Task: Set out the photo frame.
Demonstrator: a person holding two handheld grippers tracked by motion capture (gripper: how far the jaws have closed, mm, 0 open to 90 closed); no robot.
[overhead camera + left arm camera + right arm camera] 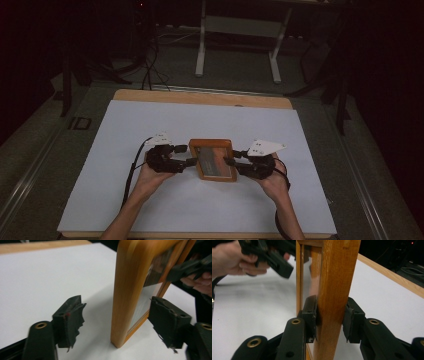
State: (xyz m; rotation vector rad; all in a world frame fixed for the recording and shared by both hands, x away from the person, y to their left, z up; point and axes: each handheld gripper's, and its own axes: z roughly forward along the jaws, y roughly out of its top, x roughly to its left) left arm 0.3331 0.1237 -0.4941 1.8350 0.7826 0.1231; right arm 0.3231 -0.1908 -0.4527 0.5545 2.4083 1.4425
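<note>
Right hand-held gripper (329, 320) clamped on one side rail of orange-brown wooden picture frame with glass front (214, 159). Left hand-held gripper (116, 323) spread wide astride opposite rail, pads clear of wood. Frame standing on edge mid white-covered bench (125, 130), lower corner touching sheet. Apparently set down, left grip released; right release left. Long axis across bench, gripper to gripper; glass facing up-forward.

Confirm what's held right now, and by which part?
Right gripper clamps the wooden frame by its side rail; left gripper fingers straddle the opposite rail, open.
</note>
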